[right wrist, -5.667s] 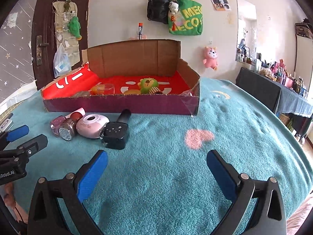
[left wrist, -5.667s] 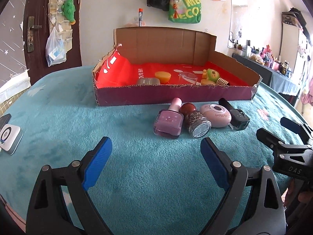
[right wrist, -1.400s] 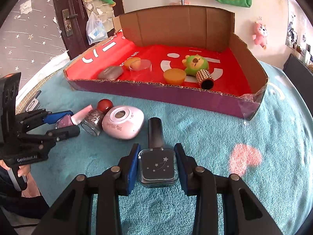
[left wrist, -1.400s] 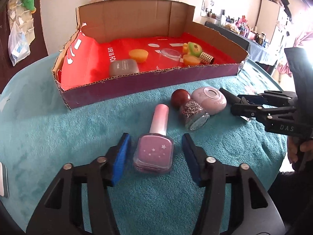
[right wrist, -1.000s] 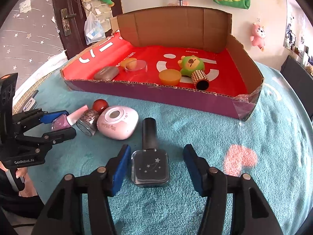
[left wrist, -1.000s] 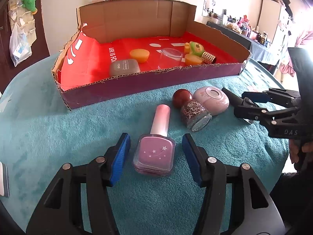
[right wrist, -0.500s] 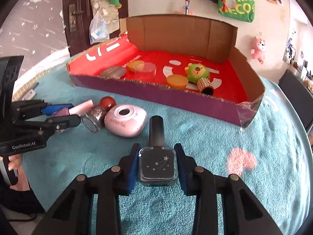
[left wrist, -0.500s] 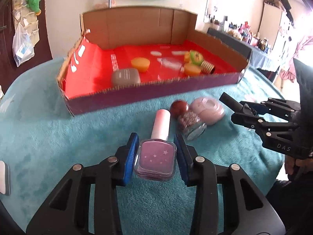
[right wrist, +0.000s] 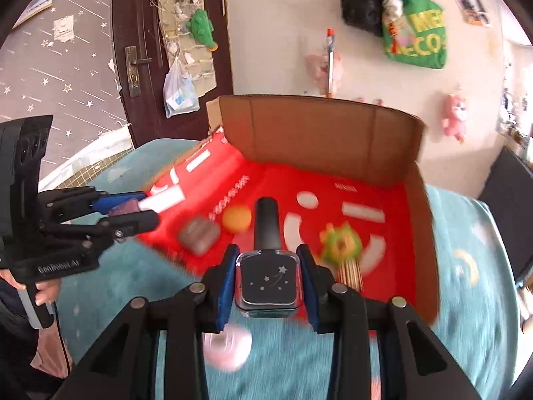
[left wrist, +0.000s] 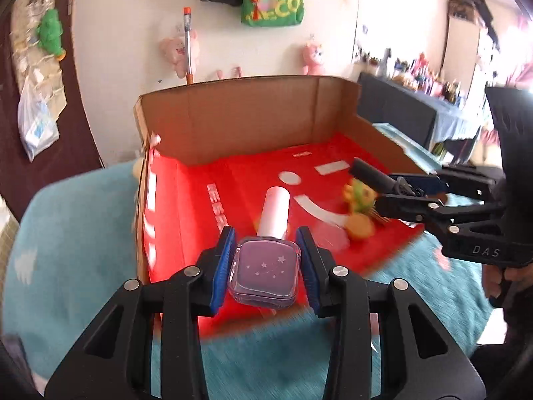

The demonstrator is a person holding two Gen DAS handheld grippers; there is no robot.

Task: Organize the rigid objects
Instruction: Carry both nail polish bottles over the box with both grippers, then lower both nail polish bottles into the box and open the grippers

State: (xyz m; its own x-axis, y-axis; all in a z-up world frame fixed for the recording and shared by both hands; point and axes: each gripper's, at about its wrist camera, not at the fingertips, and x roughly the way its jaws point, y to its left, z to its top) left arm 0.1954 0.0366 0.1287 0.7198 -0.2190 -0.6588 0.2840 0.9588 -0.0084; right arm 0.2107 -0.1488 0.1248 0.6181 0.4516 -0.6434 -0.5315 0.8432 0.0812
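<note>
Two bottles are clamped in my fingers above the cardboard box [right wrist: 319, 126]: my left gripper [left wrist: 265, 262] pinches the pink nail polish bottle [left wrist: 265, 275], my right gripper [right wrist: 267, 279] the black nail polish bottle [right wrist: 268, 281]. On the box's red lining I see a grey case [right wrist: 199, 235], an orange lid [right wrist: 236, 218] and a green toy [right wrist: 340, 243].

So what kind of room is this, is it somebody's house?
Probably a home, maybe a bedroom: pink plush toys and a green tote bag hang on the wall, a dark wooden door has a hanging organizer, and a far table is crowded with small bottles.
</note>
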